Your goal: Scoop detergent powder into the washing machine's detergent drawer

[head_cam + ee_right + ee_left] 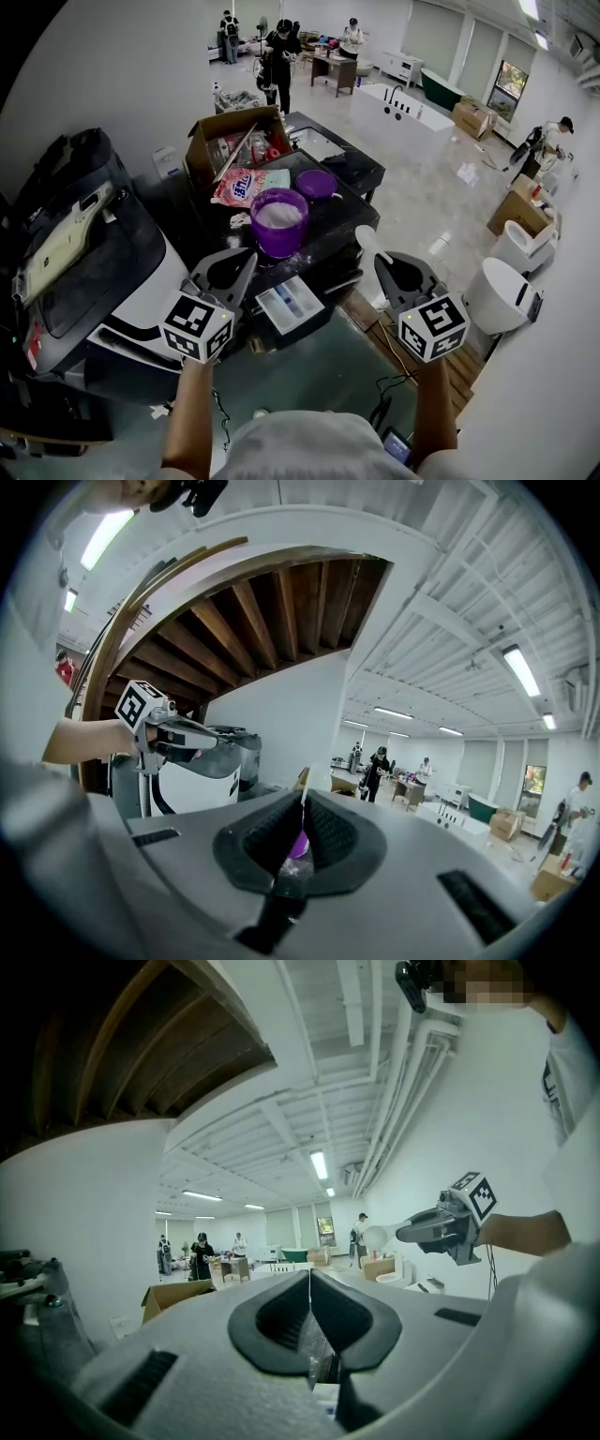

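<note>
Right gripper (391, 266): clamped on white scoop (367, 240), bowl pointing forward. Purple powder tub (277, 242) lies forward-left (left gripper (234, 268) nearer, pinched closed, empty).

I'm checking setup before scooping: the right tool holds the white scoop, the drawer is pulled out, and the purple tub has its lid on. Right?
Not quite. The purple tub is open, white powder showing, and its lid lies beside it, as the head view shows. The right tool does hold the white scoop, and the drawer is pulled out.
</note>
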